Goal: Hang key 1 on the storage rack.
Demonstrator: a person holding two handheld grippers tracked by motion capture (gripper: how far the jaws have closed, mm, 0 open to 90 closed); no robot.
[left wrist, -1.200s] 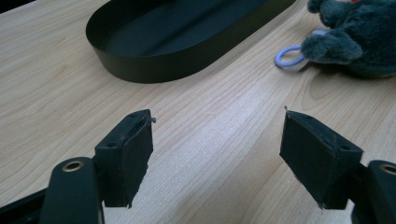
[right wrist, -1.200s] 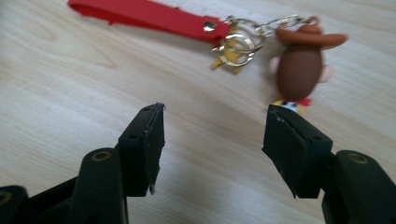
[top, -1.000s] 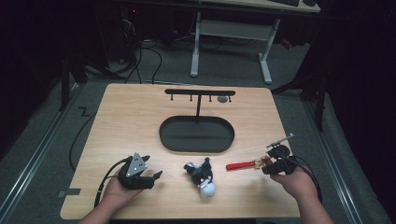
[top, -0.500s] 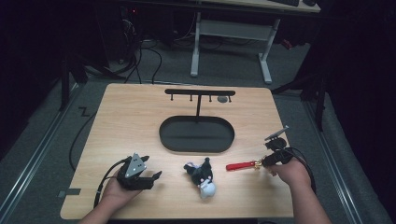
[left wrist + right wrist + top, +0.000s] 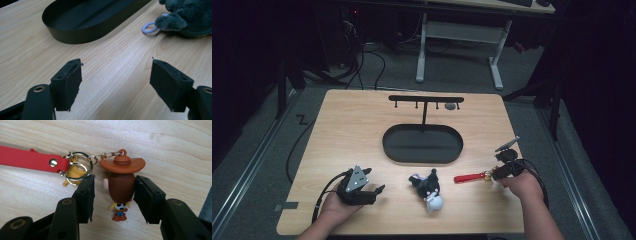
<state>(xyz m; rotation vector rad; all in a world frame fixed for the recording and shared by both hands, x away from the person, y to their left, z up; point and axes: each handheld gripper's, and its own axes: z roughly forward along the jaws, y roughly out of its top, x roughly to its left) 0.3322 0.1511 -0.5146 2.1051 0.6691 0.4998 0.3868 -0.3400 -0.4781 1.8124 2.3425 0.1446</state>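
No legible brand, label or writing was found on anything in view.

Counted: two hand-held grippers, one keychain, one plush toy, one tray, one rack, all on one light wooden counter.

The small cowboy figure keychain was seen in the right gripper view: brown wide-brimmed hat, brown hair, yellow-and-blue body, lying on the wood. A short gold chain was run from the hat top to a gold split ring, to which a flat red strap with a silver rivet and a small yellow charm were attached. In the high view the strap was laid near the counter's front right, pointing left.

The right hand-held gripper was set astride the figure's head. The right pad seemed to touch the hair; a slight gap was left at the left pad, so no firm clamp could be confirmed.

The left hand-held gripper was released, jaws wide apart over bare wood, held at the counter's front left.

The dark grey-and-white plush toy with a pale blue loop was laid between the two grippers, apart from both. The black oval tray was placed mid-counter, with the black T-shaped hook rack just behind it.
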